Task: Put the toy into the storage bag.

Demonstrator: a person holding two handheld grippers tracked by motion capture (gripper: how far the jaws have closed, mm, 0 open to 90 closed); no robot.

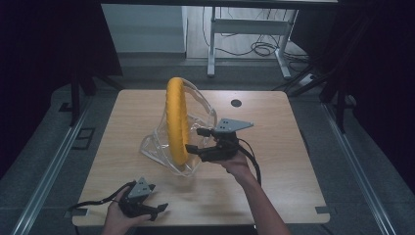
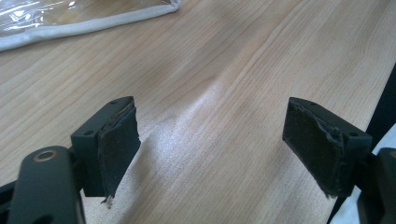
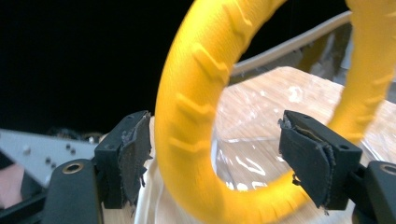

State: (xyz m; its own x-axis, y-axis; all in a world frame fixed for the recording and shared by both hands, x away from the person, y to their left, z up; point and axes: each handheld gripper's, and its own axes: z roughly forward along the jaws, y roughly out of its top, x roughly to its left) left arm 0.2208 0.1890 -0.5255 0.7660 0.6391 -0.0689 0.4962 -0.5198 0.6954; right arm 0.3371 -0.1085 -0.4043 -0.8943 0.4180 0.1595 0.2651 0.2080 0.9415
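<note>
While the yellow ring (image 1: 176, 120) stands on edge near the middle of the counter (image 1: 274, 166), half inside a clear plastic bag (image 1: 200, 115) that sags around it, the right tongs (image 1: 195, 140) sit just beside the ring's lower rim on the person's side. In the right gripper view the ring's ribbed rim (image 3: 187, 121) passes between the two jaws, but both pads stand wide of it and neither presses on it, so nothing is gripped. My reading is that the step in hand is getting the ring free of its bag, with the right tongs placed for a hold on the rim.

The left tongs (image 1: 157, 209) rest well apart from the ring, near the counter's front edge, jaws spread with only bare wood between them (image 2: 210, 154); the bag's white hem (image 2: 93, 25) lies beyond them.

Next, the right jaws would need to close squarely on the rim, and the left tongs should come over to pinch the bag's hem, so that ring and bag can be drawn apart.
</note>
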